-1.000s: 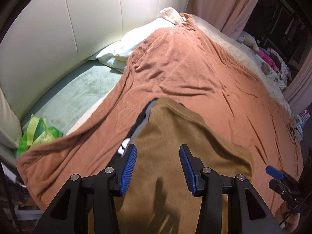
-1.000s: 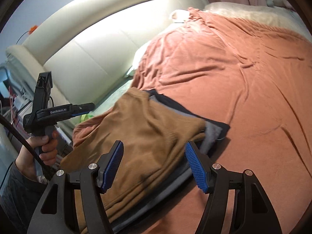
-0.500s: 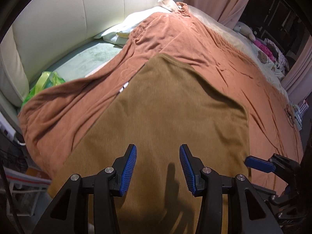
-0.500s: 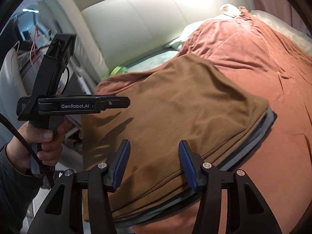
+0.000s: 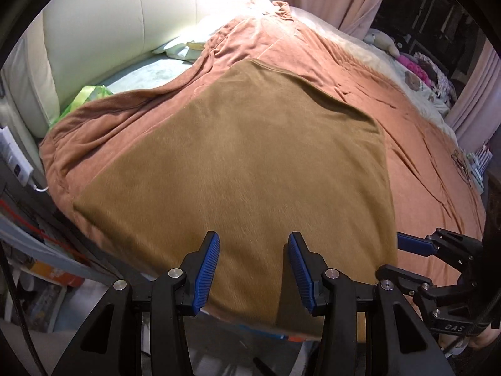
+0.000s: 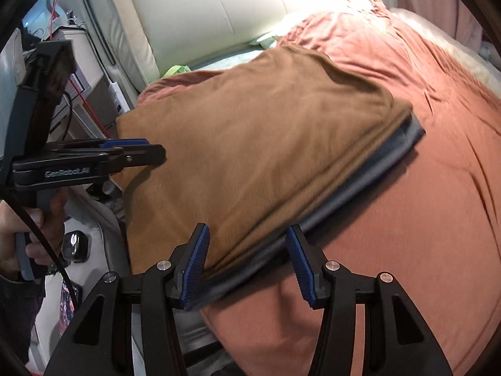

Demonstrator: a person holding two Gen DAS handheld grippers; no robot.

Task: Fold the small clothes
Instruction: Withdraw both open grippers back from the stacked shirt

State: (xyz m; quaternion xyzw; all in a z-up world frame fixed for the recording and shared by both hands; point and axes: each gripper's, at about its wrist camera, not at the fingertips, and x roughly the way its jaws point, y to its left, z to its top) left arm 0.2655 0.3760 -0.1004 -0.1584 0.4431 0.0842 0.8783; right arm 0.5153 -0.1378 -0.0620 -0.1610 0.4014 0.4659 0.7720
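We hold both tongs over the near edge of the bed, which is covered by a rust-orange blanket. The brown garment lies spread flat on that blanket near the bed's near corner by the cream headboard, its front hem hanging over the near edge. Our left tongs stand wide apart with the blue pads just above the garment's hem, gripping nothing. Our right tongs are equally wide, and they straddle the garment's right-hand corner without closing on it. In the right wrist view a grey garment shows beneath the brown one, its edge peeking out along the right side as a dark-and-grey band. The same view shows the left tongs from the side, held in the left hand beside the garment's left edge. A green bag sits at the bed's head end beside the headboard, and stuffed toys lie at the far corner.
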